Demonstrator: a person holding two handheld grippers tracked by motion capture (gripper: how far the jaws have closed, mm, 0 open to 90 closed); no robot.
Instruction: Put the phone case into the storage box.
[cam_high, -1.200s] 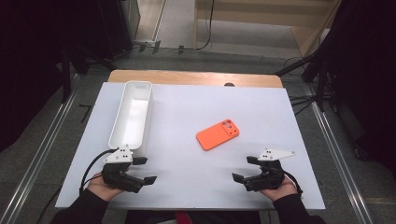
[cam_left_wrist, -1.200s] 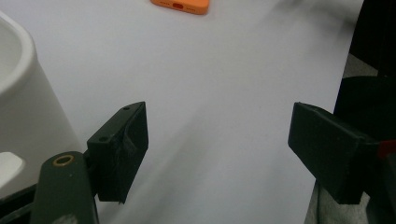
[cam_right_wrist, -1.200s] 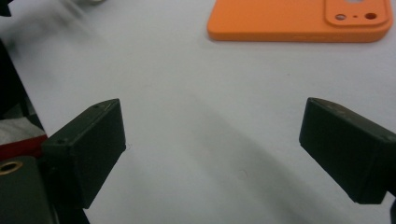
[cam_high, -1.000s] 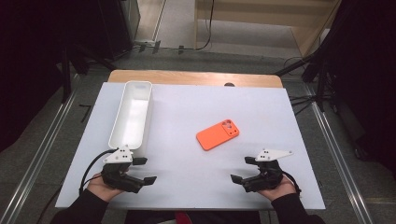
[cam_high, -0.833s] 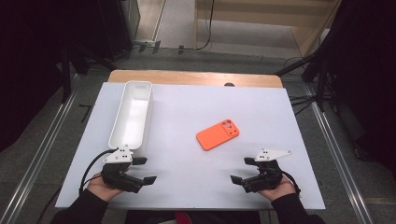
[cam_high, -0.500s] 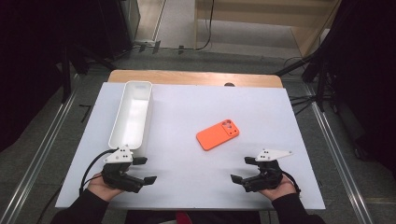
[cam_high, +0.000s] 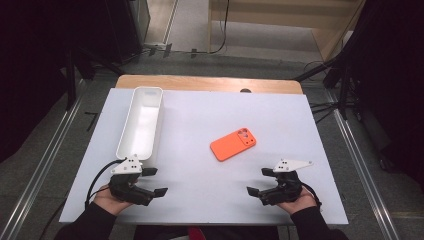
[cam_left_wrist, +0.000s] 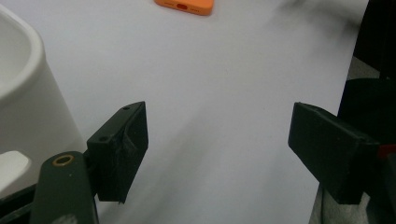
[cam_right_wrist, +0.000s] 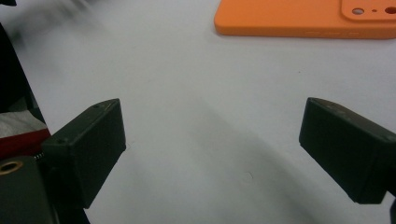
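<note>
Orange phone case (cam_high: 233, 144): flat on table | left hand-held gripper (cam_high: 152, 182): agape, empty | right hand-held gripper (cam_high: 259, 182): agape, empty

- No readable text, label, brand, number or sign appears in any view.
- The orange phone case (cam_high: 233, 144), near the middle of the counter (cam_high: 200, 115), bears no legible marking.
- The white tray (cam_high: 140, 122), along the counter's left edge, is plain.
</note>
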